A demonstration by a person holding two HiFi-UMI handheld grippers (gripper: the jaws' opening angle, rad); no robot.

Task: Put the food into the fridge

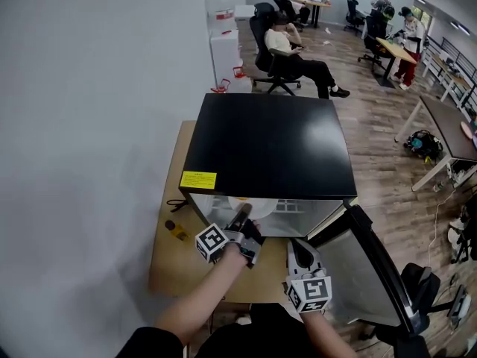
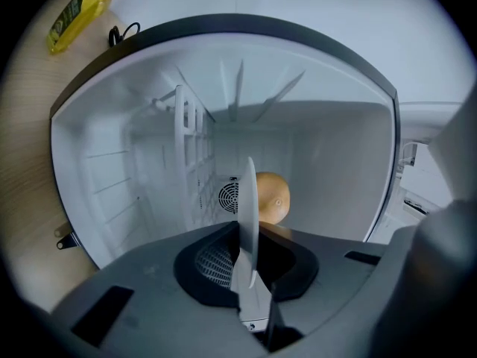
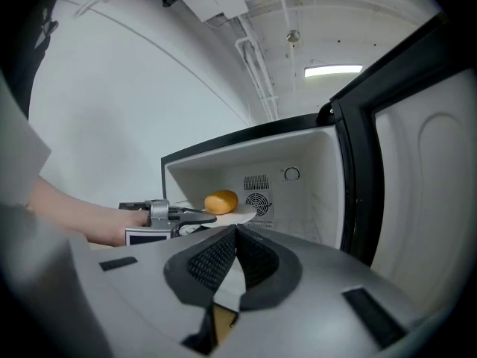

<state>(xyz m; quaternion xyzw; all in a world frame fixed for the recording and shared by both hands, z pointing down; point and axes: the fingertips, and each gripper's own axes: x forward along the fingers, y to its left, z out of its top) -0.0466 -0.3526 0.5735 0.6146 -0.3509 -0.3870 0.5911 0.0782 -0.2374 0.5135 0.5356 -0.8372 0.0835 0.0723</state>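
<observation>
The black-topped mini fridge stands on a wooden table with its door swung open to the right. My left gripper is shut on the rim of a white plate. The plate reaches into the fridge's white interior. On it lies a round golden bun. My right gripper hangs in front of the fridge opening, beside the door. It is shut with nothing between its jaws.
A yellow bottle and a black cable lie on the table left of the fridge. A grey wall closes the left side. Behind the fridge, people sit on office chairs at desks on a wooden floor.
</observation>
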